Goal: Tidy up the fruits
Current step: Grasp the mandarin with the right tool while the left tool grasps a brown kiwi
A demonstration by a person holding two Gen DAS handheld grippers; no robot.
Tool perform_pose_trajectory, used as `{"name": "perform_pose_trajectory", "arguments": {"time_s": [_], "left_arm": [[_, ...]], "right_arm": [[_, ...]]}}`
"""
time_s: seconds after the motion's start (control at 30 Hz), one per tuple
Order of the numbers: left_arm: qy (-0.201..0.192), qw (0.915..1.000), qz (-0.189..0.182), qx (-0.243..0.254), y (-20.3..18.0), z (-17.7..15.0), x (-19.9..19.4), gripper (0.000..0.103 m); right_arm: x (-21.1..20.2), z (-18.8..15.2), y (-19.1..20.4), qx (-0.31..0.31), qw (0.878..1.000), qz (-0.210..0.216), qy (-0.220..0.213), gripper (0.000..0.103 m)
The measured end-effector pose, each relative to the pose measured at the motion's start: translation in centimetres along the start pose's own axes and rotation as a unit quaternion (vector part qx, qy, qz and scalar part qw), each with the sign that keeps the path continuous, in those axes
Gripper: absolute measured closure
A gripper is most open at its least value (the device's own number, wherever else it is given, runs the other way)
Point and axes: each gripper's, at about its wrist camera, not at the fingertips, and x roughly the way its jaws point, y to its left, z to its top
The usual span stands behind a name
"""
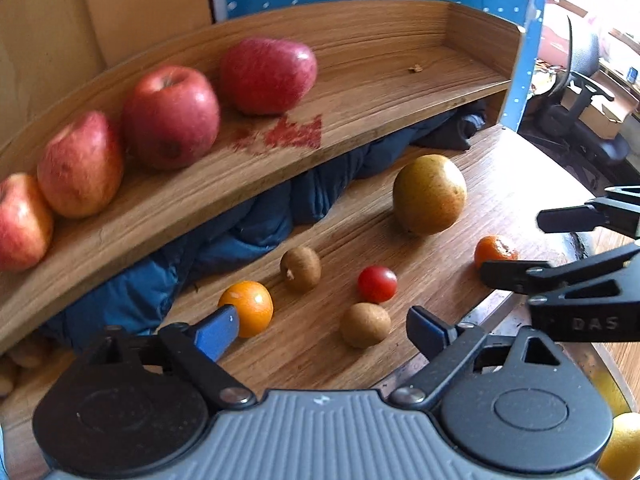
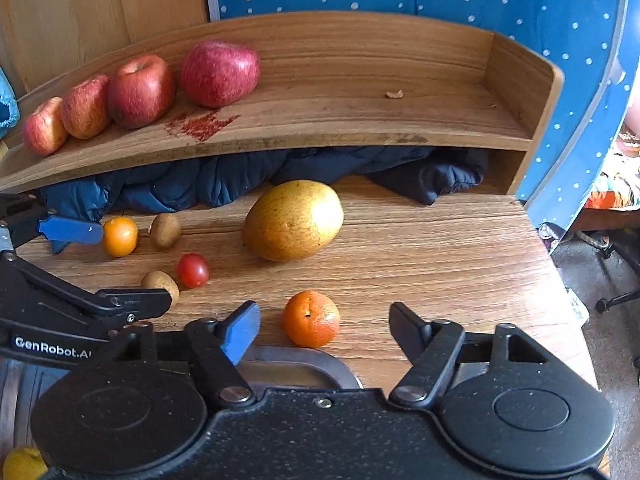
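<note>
Left gripper [image 1: 322,330] hangs low over the worktop [image 1: 440,208] with its fingers spread wide, gripping nothing; the blue pad of one finger [image 1: 218,330] sits right against the small orange-yellow fruit [image 1: 248,308], though actual contact is hard to call. Between those fingers lies a brown round fruit [image 1: 365,325], with a red cherry tomato [image 1: 377,284] just behind it and a second brown fruit [image 1: 301,268] farther back.

Over to the right gripper [image 2: 324,330]: fingers equally wide apart, empty, and the mandarin [image 2: 311,319] sits on the worktop in the gap between them, untouched.

The big yellow-green pear [image 2: 293,220] rests mid-worktop, near the dark blue cloth [image 2: 240,180] bunched under the shelf [image 2: 360,120]. Four red apples [image 2: 140,90] line up on the shelf's left end; in the left wrist view the leftmost is cut off by the frame edge. A red smear [image 2: 202,124] marks the shelf board.

Only the right view shows a metal rim [image 2: 296,360] below the mandarin. A yellow fruit [image 2: 24,464] peeks in at the corner, mostly hidden.
</note>
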Motion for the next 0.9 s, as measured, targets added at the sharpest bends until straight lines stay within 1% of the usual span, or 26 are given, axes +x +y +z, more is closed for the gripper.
{"name": "perform_pose_trajectory", "arguments": {"time_s": [0.1, 0.17, 0.3, 0.37, 0.4, 0.43, 0.47, 0.53, 0.67, 0.73, 0.8, 0.9], "left_arm": [[-0.006, 0.9999, -0.005, 0.013, -0.5, 0.1, -0.2, 0.016], [-0.007, 0.9997, -0.004, 0.021, -0.8, 0.2, -0.3, 0.021], [-0.011, 0.9991, -0.017, 0.036, -1.3, 0.0, -0.5, 0.026], [-0.013, 0.9989, -0.028, 0.035, -1.5, 0.0, -0.5, 0.036], [-0.008, 0.9988, -0.035, 0.033, -1.5, 0.1, -0.3, 0.039], [-0.001, 0.9987, -0.041, 0.031, -1.5, 0.1, -0.1, 0.044], [0.008, 0.9986, -0.045, 0.027, -1.4, 0.2, 0.2, 0.047], [0.017, 0.9984, -0.049, 0.02, -1.3, 0.1, 0.5, 0.048], [0.029, 0.9985, -0.044, 0.014, -1.0, -0.1, 0.9, 0.048], [0.035, 0.9983, -0.046, -0.001, -0.7, -0.1, 1.2, 0.048], [0.04, 0.9979, -0.049, -0.014, -0.3, -0.2, 1.5, 0.05], [0.039, 0.998, -0.046, -0.018, -0.2, -0.3, 1.5, 0.054]], "right_arm": [[0.4, 0.1, 0.3, -0.001, 1.0, 0.003, 0.009, 0.038], [0.6, 0.1, 0.5, -0.005, 1.0, 0.003, 0.013, 0.041], [0.8, 0.1, 0.8, -0.01, 1.0, -0.002, 0.015, 0.044], [0.9, 0.1, 0.8, -0.011, 1.0, -0.004, 0.017, 0.047], [0.9, 0.1, 0.8, -0.011, 1.0, -0.005, 0.017, 0.048], [0.9, 0.1, 0.9, -0.012, 1.0, -0.007, 0.017, 0.049], [0.9, 0.1, 0.9, -0.013, 1.0, -0.008, 0.018, 0.05], [1.0, 0.1, 0.8, -0.012, 1.0, -0.009, 0.018, 0.052], [1.1, 0.1, 0.7, -0.01, 1.0, -0.013, 0.02, 0.052], [1.1, 0.0, 0.6, -0.009, 1.0, -0.015, 0.02, 0.052], [1.2, 0.0, 0.6, -0.009, 1.0, -0.015, 0.02, 0.052], [1.2, 0.0, 0.6, -0.011, 1.0, -0.015, 0.019, 0.055]]}}
